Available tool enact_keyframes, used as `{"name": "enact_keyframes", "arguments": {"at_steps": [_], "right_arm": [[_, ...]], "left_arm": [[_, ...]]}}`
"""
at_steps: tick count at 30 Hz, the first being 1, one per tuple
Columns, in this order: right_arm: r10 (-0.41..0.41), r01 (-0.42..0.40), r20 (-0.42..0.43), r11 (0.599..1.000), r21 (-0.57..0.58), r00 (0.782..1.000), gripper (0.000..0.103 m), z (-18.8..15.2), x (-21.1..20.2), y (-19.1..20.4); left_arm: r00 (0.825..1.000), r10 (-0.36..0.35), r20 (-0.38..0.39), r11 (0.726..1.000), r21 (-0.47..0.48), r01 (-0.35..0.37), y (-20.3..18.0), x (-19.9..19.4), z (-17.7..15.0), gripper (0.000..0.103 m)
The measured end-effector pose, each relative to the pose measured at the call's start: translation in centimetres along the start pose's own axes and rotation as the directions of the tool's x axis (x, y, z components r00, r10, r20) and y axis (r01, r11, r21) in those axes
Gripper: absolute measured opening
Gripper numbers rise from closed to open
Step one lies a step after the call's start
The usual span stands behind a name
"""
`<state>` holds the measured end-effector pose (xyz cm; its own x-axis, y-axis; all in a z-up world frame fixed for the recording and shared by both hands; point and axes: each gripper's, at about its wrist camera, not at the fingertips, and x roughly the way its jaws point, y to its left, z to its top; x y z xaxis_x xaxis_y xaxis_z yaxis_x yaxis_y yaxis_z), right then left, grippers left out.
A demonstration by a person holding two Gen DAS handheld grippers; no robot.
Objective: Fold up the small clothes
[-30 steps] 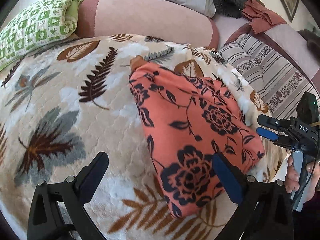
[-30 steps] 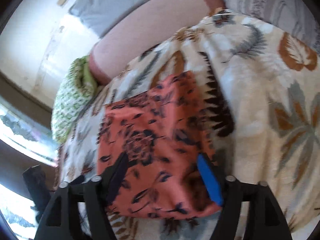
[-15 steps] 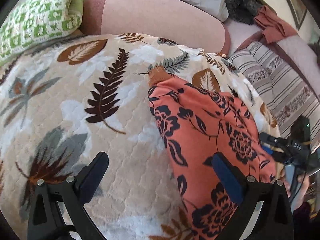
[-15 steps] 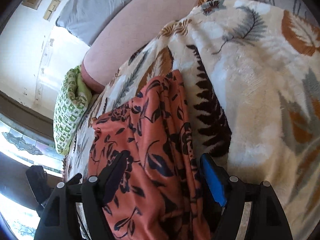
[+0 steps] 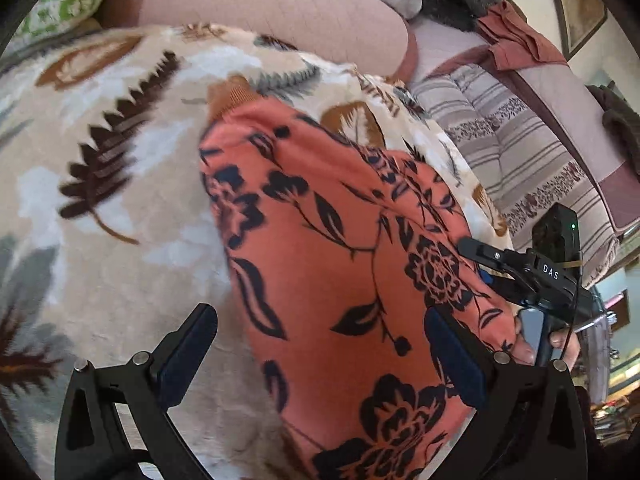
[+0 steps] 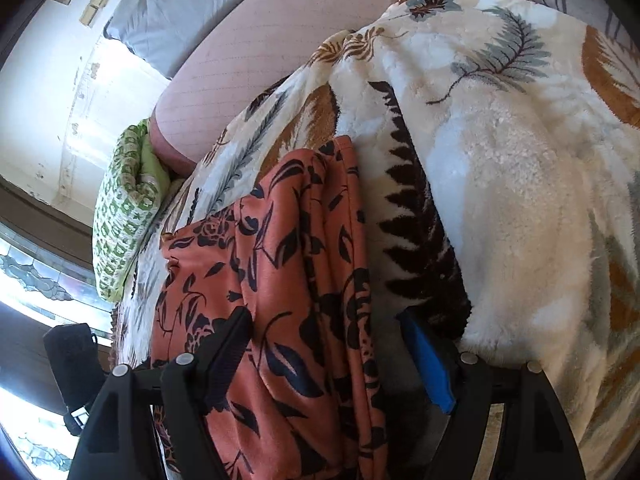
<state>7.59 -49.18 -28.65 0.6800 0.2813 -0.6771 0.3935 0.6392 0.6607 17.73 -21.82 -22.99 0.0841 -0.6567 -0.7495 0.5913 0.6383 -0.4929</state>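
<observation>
An orange garment with black flowers [image 5: 340,264] lies folded on a leaf-patterned blanket [image 5: 100,168]. It also shows in the right wrist view [image 6: 280,280], with stacked fold edges along its right side. My left gripper [image 5: 320,356] is open, its jaws wide, low over the garment's near end. My right gripper [image 6: 332,360] is open, its jaws on either side of the garment's near edge, not closed on it. The right gripper also shows in the left wrist view [image 5: 492,264] at the garment's right edge.
A pink bolster [image 5: 272,8] runs along the back of the blanket. A green checked pillow [image 6: 124,208] lies at one end, a grey pillow [image 6: 192,12] behind it. A striped cushion [image 5: 520,152] sits to the right. A window [image 6: 24,300] is at the left.
Both grippers have dropped closer to the garment. The right gripper has come in along the garment's edge; the left has shifted back over its near end. Both stayed open.
</observation>
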Motion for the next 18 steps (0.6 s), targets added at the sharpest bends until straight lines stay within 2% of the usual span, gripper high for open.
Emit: {"name": "enact_keyframes", "arguments": {"at_steps": [3, 5, 6, 7, 8, 9, 10, 12, 13, 14, 16, 18], "right_arm": [[0.019, -0.020, -0.010, 0.999, -0.026, 1.000, 0.083, -0.3, 0.4, 0.6], [0.075, -0.078, -0.052, 0.996, -0.049, 0.996, 0.083, -0.7, 0.7, 1.5], [0.088, -0.094, -0.075, 0.993, -0.074, 0.993, 0.083, -1.1, 0.9, 2.3], [0.060, -0.068, -0.070, 0.991, -0.118, 0.996, 0.082, -1.4, 0.8, 3.0], [0.021, -0.031, -0.063, 0.986, -0.164, 0.998, 0.079, -1.7, 0.9, 3.7], [-0.018, 0.006, -0.055, 0.978, -0.208, 0.998, 0.077, -2.1, 1.1, 4.5], [-0.029, 0.018, -0.048, 0.975, -0.221, 0.998, 0.072, -2.3, 1.0, 4.8], [-0.032, 0.022, -0.041, 0.974, -0.226, 0.999, 0.063, -2.3, 0.8, 5.0], [-0.037, 0.029, -0.030, 0.973, -0.231, 0.999, 0.054, -2.4, 0.5, 5.2], [-0.043, 0.037, -0.018, 0.971, -0.236, 0.999, 0.045, -2.4, 0.2, 5.4], [-0.055, 0.056, 0.014, 0.964, -0.259, 0.998, 0.043, -2.7, -0.5, 6.2], [-0.067, 0.076, 0.041, 0.955, -0.287, 0.997, 0.042, -3.0, -1.0, 7.2]], "left_arm": [[1.000, -0.017, -0.009, 1.000, -0.011, 0.017, -0.1, 0.9, -0.3, 0.103], [1.000, -0.031, -0.002, 1.000, -0.005, 0.031, -0.2, 0.9, -0.3, 0.102], [0.998, -0.070, 0.005, 0.997, -0.012, 0.070, -0.2, 0.9, -0.3, 0.101], [0.995, -0.098, 0.008, 0.995, -0.024, 0.098, -0.2, 0.8, -0.2, 0.098], [0.995, -0.094, 0.019, 0.995, -0.038, 0.094, -0.2, 0.8, -0.2, 0.096], [0.997, -0.078, 0.018, 0.996, -0.041, 0.078, -0.2, 0.9, -0.1, 0.088], [0.999, -0.052, 0.014, 0.998, -0.033, 0.052, -0.3, 1.0, -0.1, 0.077], [1.000, -0.015, 0.026, 1.000, -0.021, 0.016, -0.1, 0.8, -0.2, 0.062], [0.999, -0.018, 0.039, 0.999, -0.029, 0.019, 0.0, 0.5, -0.2, 0.055], [0.999, -0.020, 0.049, 0.999, -0.035, 0.022, 0.1, 0.2, -0.2, 0.052], [0.998, -0.004, 0.065, 1.000, -0.018, 0.005, -0.2, -0.4, -0.1, 0.043], [0.996, 0.015, 0.083, 1.000, 0.009, -0.016, -0.7, -1.0, -0.2, 0.039]]}}
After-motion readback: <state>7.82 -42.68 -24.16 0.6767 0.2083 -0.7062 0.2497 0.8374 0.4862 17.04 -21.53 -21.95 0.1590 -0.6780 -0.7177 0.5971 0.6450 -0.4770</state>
